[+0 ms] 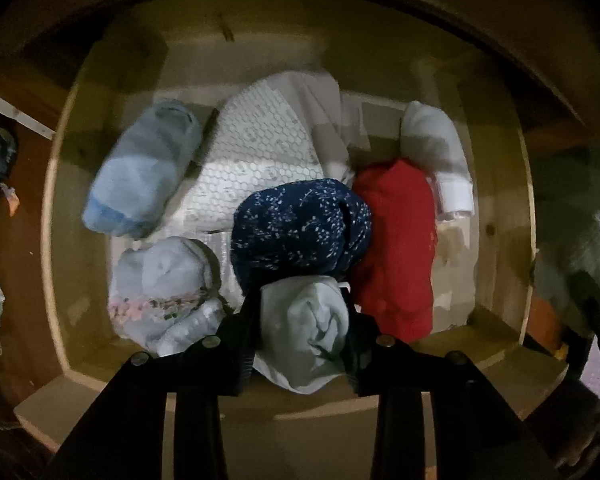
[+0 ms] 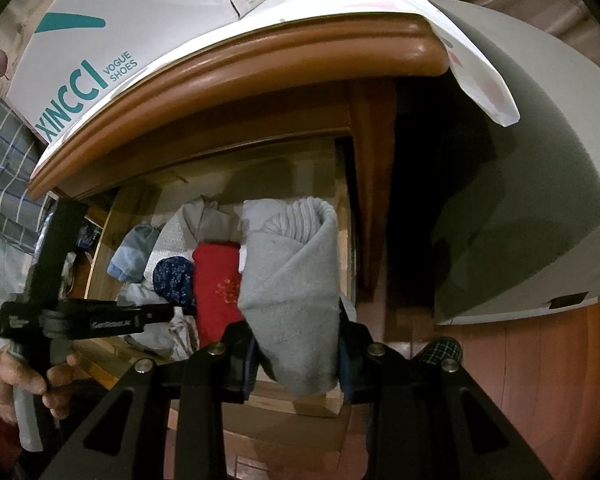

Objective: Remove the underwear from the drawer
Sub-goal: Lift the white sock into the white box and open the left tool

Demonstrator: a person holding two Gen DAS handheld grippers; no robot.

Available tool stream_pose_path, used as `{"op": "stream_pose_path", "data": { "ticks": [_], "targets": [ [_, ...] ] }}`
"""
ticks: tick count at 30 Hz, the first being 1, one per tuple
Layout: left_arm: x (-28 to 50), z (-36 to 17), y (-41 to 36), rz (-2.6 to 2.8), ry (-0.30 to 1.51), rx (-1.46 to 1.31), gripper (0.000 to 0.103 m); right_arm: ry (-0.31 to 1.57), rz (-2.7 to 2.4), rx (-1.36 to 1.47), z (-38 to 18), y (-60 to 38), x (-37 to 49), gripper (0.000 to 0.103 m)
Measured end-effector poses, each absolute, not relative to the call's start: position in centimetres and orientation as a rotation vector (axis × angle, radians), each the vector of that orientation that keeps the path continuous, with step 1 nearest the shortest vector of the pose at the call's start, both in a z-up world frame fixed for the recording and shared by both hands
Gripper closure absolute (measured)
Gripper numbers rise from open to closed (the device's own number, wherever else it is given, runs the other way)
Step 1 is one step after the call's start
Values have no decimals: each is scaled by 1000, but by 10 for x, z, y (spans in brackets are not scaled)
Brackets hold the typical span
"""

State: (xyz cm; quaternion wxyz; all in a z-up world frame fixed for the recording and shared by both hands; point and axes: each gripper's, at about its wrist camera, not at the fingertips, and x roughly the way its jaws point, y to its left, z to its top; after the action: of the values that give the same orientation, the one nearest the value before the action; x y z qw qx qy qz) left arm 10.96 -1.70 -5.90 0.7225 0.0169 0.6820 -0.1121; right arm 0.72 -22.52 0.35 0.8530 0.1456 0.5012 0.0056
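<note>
Wooden flooring and a reddish-brown cabinet (image 2: 260,60) frame the scene, with a white shoe box (image 2: 112,40) sitting on a pale cloth on the cabinet top and a large grey lidded bin (image 2: 520,200) to its right. Below the top, the open drawer (image 1: 500,200) of pale wood holds rolled underwear and socks. Seen from the left wrist camera looking straight down, a light blue roll (image 1: 144,168) lies at the far left, a white dotted folded piece (image 1: 260,152) lies in the middle, a white roll (image 1: 432,140) sits at the far right, a red roll (image 1: 396,248) lies just in front of it, and a navy speckled roll (image 1: 300,228) touches the red one on its left. A pale grey bundle with pink trim (image 1: 168,288) rests at the near left. The left gripper (image 1: 304,336) has its jaws pinched on a pale mint roll (image 1: 304,332), which sits at the near edge of the drawer against the navy roll. The right gripper (image 2: 296,344) is raised in front of the drawer, its blue-padded jaws clamped on the sides of a grey rolled garment (image 2: 292,280) that stands upright, clear of the other clothes. In the right wrist view a person's hand (image 2: 16,380) grips the handle of the left tool at the near left.
</note>
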Motion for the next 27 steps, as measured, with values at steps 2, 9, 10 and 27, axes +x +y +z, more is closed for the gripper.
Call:
{"op": "stream_pose_path", "data": {
  "ticks": [2,9,10,27],
  "targets": [
    [105,-51,-15,-252,1482,45,71,1057,13,300,3,-224,7,72],
    [84,-14,-8,-263,1369,83,71,1061,15,288,1,-222,8,72],
    [82,-7,-9,-267,1348,93,71,1060,15,287,1,-222,8,72],
    [47,116,-14,-274,979,237,70,1062,12,267,1,-220,8,72]
  ]
}}
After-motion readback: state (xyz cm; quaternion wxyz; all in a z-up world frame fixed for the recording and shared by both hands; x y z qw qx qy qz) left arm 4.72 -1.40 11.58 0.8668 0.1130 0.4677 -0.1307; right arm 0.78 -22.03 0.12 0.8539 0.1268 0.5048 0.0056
